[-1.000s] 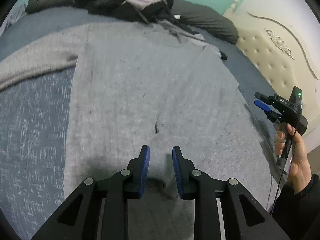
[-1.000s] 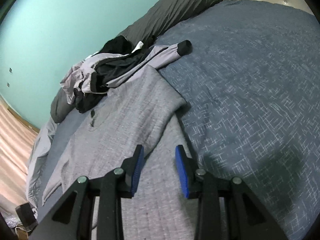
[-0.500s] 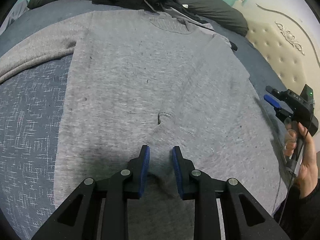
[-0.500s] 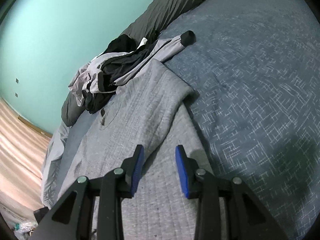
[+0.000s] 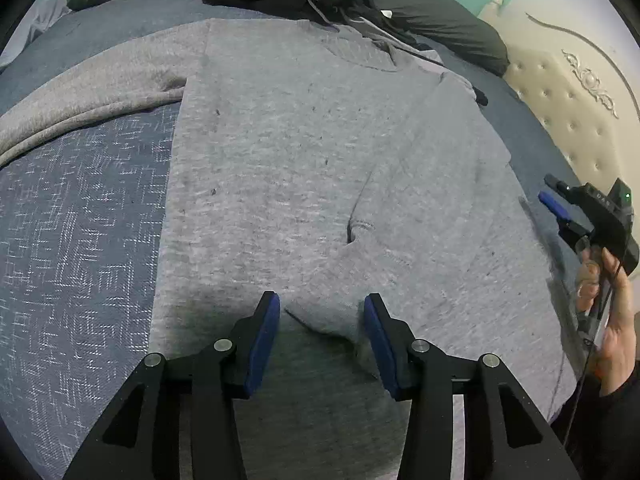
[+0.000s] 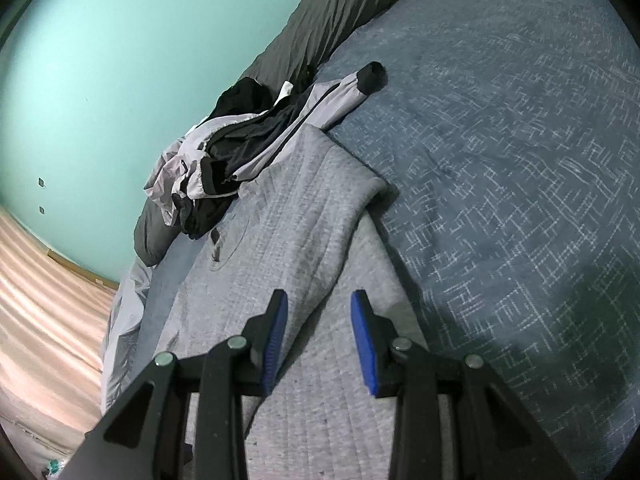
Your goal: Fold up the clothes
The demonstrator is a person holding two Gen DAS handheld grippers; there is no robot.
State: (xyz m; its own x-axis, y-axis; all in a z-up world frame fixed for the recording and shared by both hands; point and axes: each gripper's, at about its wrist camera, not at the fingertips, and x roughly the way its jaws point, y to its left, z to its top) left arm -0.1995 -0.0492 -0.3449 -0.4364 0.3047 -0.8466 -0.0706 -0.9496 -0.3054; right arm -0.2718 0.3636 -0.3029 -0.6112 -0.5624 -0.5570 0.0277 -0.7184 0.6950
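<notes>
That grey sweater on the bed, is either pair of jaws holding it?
No. The left gripper has just been opening over the grey sweater, and the right gripper is open above it.

Black tongs [image 5: 322, 320] with blue pads, silver screws, dark sleeve [image 5: 612, 420].

One grey sweater [image 5: 304, 168] lies spread ahead of the two grippers: the left gripper [image 5: 322, 336] and the right gripper [image 6: 318, 334]. Beyond it sits one jacket [image 6: 256, 140] heaped with dark clothing, perhaps one more garment. Two dark pillows [image 5: 440, 28] lie farther off.
</notes>
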